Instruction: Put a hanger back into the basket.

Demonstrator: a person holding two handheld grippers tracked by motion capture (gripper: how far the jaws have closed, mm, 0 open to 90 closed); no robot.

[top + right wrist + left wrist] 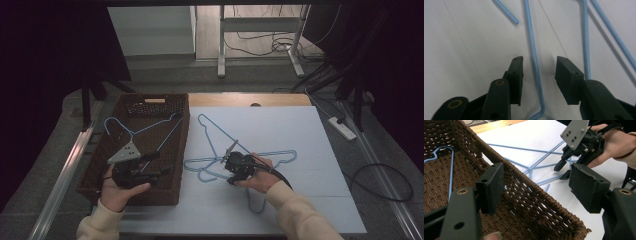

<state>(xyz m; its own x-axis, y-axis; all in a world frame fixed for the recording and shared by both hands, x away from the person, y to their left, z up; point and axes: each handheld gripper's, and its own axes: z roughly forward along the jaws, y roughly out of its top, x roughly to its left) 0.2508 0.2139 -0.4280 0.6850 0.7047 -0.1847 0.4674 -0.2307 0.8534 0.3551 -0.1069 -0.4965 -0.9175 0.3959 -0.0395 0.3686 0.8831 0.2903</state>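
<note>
Right tool (537, 72) gapes astride a blue hanger wire (533, 50); left tool (536, 187) gapes empty over the basket rim (524, 176).

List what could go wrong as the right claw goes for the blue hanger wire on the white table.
1. The right claw stands open astride one thin wire of a blue hanger; a round wire lying flat may slip from the pads as they close.
2. The hangers on the table lie crossed, so lifting one could drag the others.
3. The left claw hovers open over the basket rim, where the incoming hanger may snag.
</note>
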